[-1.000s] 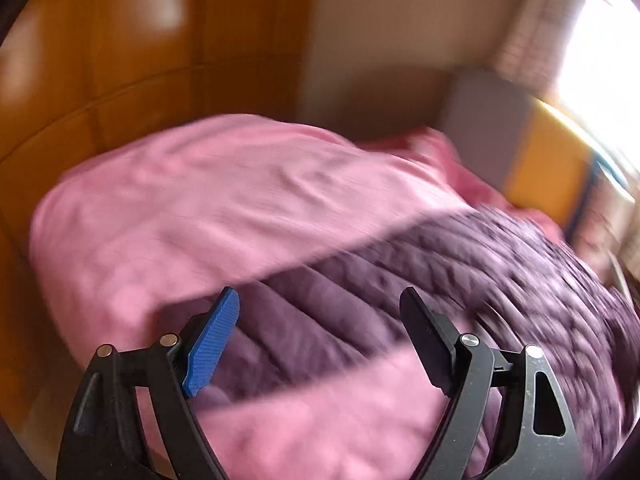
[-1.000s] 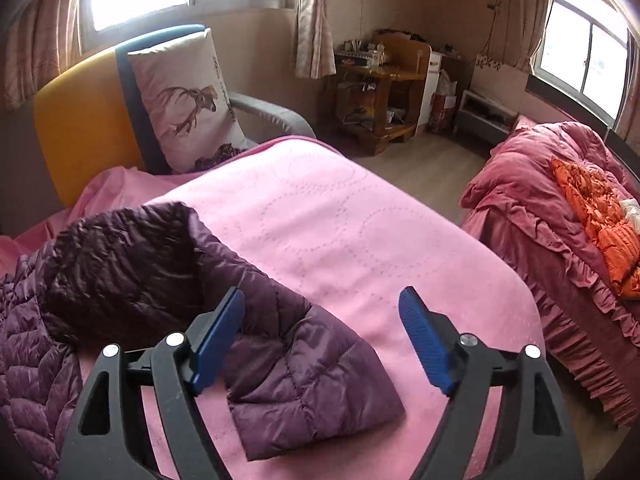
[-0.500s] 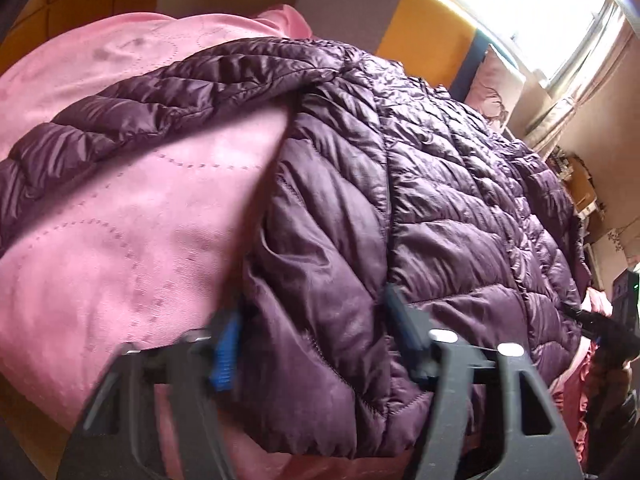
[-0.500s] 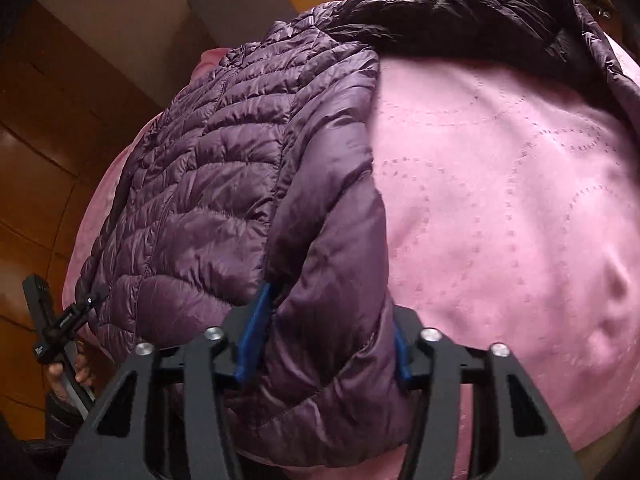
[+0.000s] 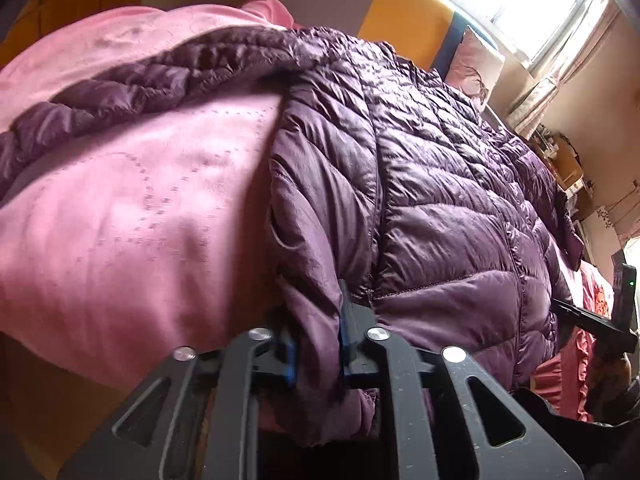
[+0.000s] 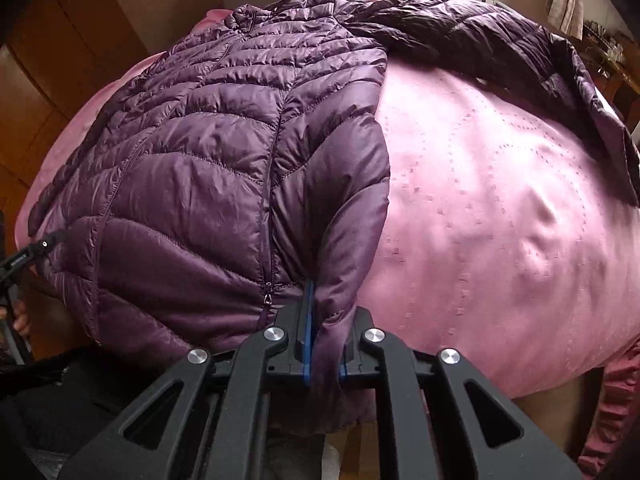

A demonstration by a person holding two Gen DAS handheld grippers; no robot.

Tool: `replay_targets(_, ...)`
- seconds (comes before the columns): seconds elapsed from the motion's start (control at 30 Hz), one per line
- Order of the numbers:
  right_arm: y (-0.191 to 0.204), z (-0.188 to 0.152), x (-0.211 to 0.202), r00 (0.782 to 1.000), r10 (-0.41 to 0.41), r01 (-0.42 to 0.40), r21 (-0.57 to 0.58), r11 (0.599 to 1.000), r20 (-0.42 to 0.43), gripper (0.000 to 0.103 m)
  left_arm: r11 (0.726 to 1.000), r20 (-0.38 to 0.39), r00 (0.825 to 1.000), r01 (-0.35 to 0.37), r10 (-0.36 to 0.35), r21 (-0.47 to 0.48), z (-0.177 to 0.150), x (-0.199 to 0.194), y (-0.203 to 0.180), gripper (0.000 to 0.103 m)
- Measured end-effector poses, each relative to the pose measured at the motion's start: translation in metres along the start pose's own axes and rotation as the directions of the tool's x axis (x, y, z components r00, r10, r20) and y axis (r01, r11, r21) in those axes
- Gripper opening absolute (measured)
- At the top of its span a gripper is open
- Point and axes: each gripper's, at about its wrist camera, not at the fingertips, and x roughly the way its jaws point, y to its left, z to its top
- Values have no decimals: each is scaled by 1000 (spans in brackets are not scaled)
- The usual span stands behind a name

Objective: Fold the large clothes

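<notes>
A dark purple quilted puffer jacket (image 5: pixel 440 184) lies spread on a pink bedcover (image 5: pixel 120 220). My left gripper (image 5: pixel 318 340) is shut on the jacket's bottom hem at its left corner. One sleeve (image 5: pixel 140 76) stretches away to the left. In the right wrist view the same jacket (image 6: pixel 192 152) lies on the pink cover (image 6: pixel 500 220), and my right gripper (image 6: pixel 326 352) is shut on the hem's right corner, beside the zip. The other sleeve (image 6: pixel 500 40) runs off to the far right. Each view shows the other gripper at its edge.
A yellow and blue armchair (image 5: pixel 404 12) with a deer-print cushion (image 5: pixel 476 68) stands behind the bed under a bright window. Wooden panelling (image 6: pixel 60 60) is on the left. A second bed with red ruffled covers (image 5: pixel 576 356) is at the right.
Both grippers swung down to the jacket's bottom hem, closed around its two corners and now pinch the fabric tight.
</notes>
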Motion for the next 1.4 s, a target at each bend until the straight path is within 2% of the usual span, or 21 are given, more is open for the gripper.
replay_targets(0.03,2,4,-4,1000,-27,27,-4,1000,12,27,1000,16,1000,-16,16,-9,3,-5,4,29)
replay_targets(0.1,5,14,-13,994,-84,85,-13,996,63,61,998,49,998,-43,45,-48,12,-16,19,47)
replay_targets(0.13,8,19,-21,988,-115,119,-24,993,107,64,993,82,993,-78,85,-93,17,-26,33,66)
replay_targets(0.17,14,22,-27,980,-134,141,-38,989,144,67,987,107,987,-104,118,-125,20,-33,41,73)
replay_targets(0.27,39,35,-32,967,-105,125,-75,989,233,82,929,155,950,-218,273,-300,28,-59,91,73)
replay_targets(0.4,92,59,-6,972,-3,42,-162,986,235,82,780,128,883,-321,452,-537,37,-84,168,73)
replay_targets(0.47,125,69,13,974,48,-2,-204,979,222,82,734,115,858,-351,501,-581,40,-90,194,78)
replay_targets(0.57,165,79,33,972,98,-39,-263,964,216,82,698,81,854,-361,514,-618,53,-85,229,78)
replay_targets(0.6,177,83,38,971,112,-50,-279,959,213,82,701,75,859,-360,507,-616,57,-78,234,77)
replay_targets(0.63,184,85,44,971,121,-58,-286,956,206,82,704,65,862,-364,502,-609,60,-73,241,59)
replay_targets(0.67,191,88,50,972,125,-64,-290,955,197,82,713,53,870,-366,491,-599,64,-67,247,30)
replay_targets(0.7,196,89,56,973,127,-66,-293,954,193,82,727,43,885,-353,465,-589,68,-60,251,25)
replay_targets(0.77,205,95,68,976,119,-60,-299,952,182,82,730,60,867,-376,494,-570,75,-59,255,11)
replay_targets(0.93,218,97,93,985,101,-51,-318,947,142,83,679,102,781,-460,616,-572,107,-77,275,6)
replay_targets(0.97,219,95,99,987,91,-44,-323,945,131,83,659,96,757,-490,646,-570,113,-77,280,5)
replay_targets(1.07,222,87,114,988,69,-19,-330,944,140,84,606,22,713,-580,701,-544,122,-60,295,5)
replay_targets(1.2,218,85,120,985,81,-28,-317,948,155,85,567,-47,695,-621,717,-540,120,-39,303,7)
replay_targets(1.3,216,84,121,982,91,-35,-318,948,163,87,557,-29,689,-610,725,-563,116,-50,290,33)
replay_targets(1.33,214,83,121,982,94,-38,-317,948,165,87,552,-17,679,-611,734,-567,114,-56,284,63)
replay_targets(1.37,213,84,121,981,96,-39,-317,948,166,88,547,24,653,-614,757,-570,113,-66,272,79)
replay_targets(1.4,213,83,120,981,99,-41,-317,948,167,88,549,64,632,-614,772,-567,112,-73,260,79)
